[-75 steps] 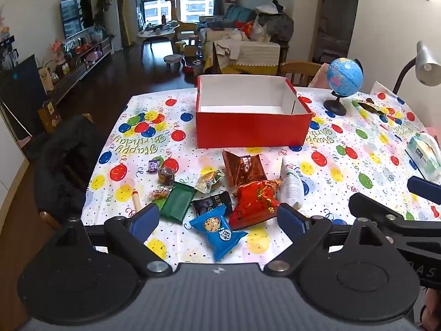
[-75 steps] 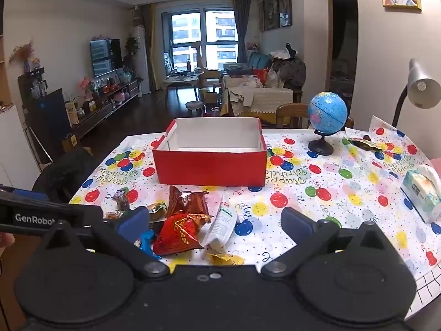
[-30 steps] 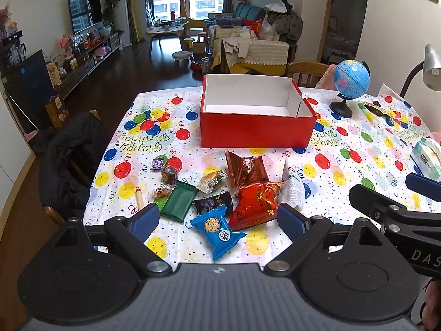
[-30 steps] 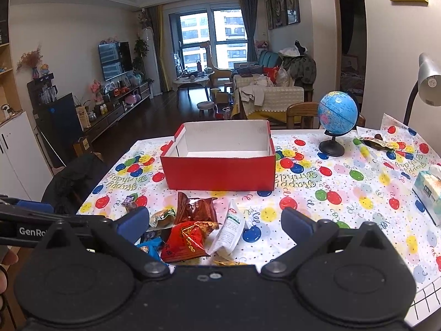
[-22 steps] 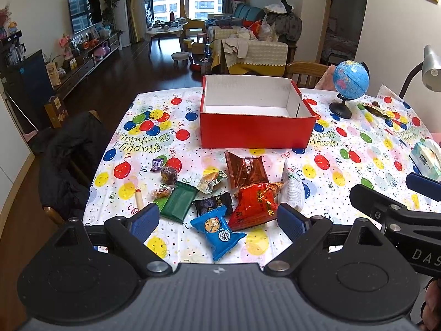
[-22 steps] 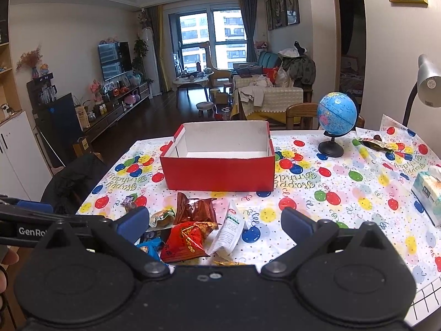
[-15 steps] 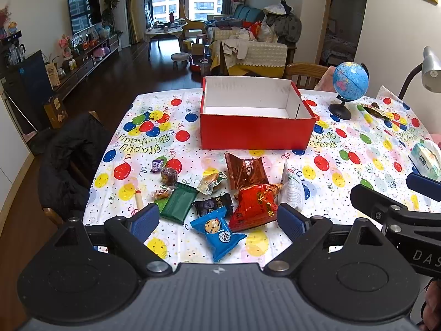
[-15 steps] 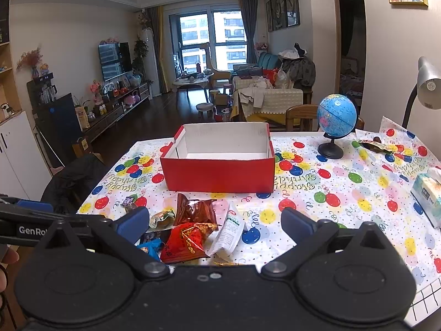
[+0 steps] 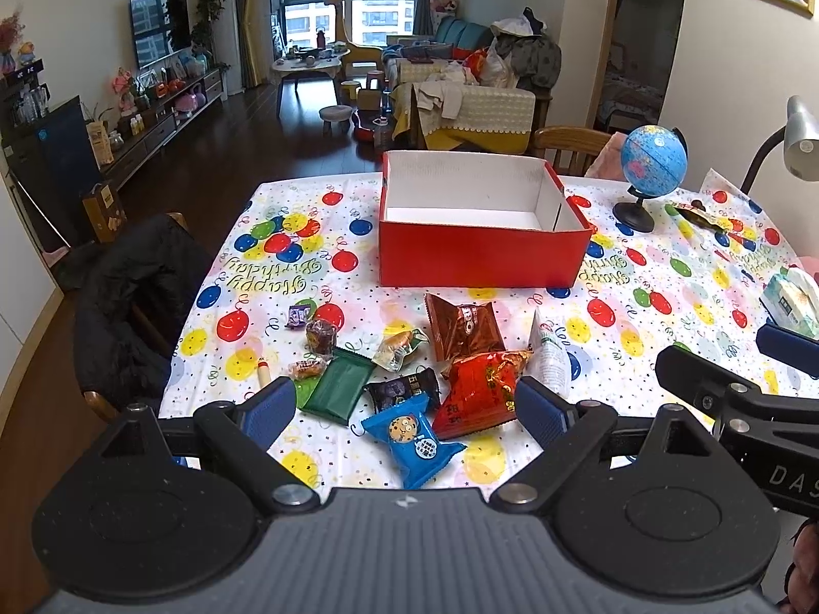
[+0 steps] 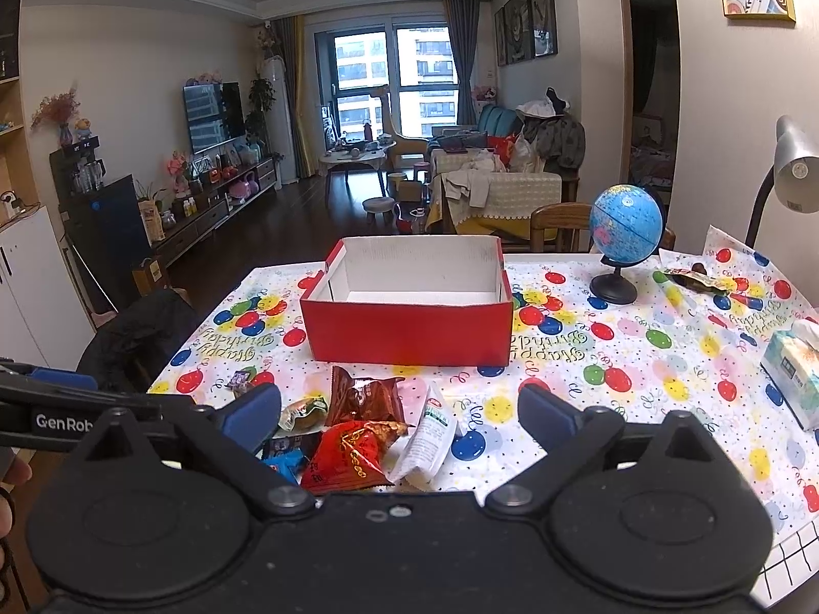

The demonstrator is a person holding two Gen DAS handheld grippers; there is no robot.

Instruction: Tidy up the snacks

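Compared with two and a half seconds ago, both grippers have been lifted a little and pulled back, so more of the room shows above the table; the snacks and the red box (image 9: 481, 256) lie where they lay before. In the last half second almost nothing has changed.

The left gripper (image 9: 407, 412) hangs above the near edge of the table with its jaws wide apart and nothing between them. The right gripper (image 10: 399, 412) is also spread wide and holds nothing.

The snacks are in a loose pile on the balloon tablecloth (image 9: 665, 307), in front of the red box, which is open and has nothing inside. Among them I see a blue cookie packet (image 9: 412, 432), a red chip bag (image 9: 478, 391), a brown packet (image 9: 463, 325), a green wrapper (image 9: 340, 376) and a white sachet (image 9: 550, 355).

The tablecloth says "Happy Birthday", upside down from here. On the left gripper's side, seen in the right wrist view, stands "GenRob", cut off. On the right gripper, in the left wrist view, I read "DAS". The print on the packets is too small to read
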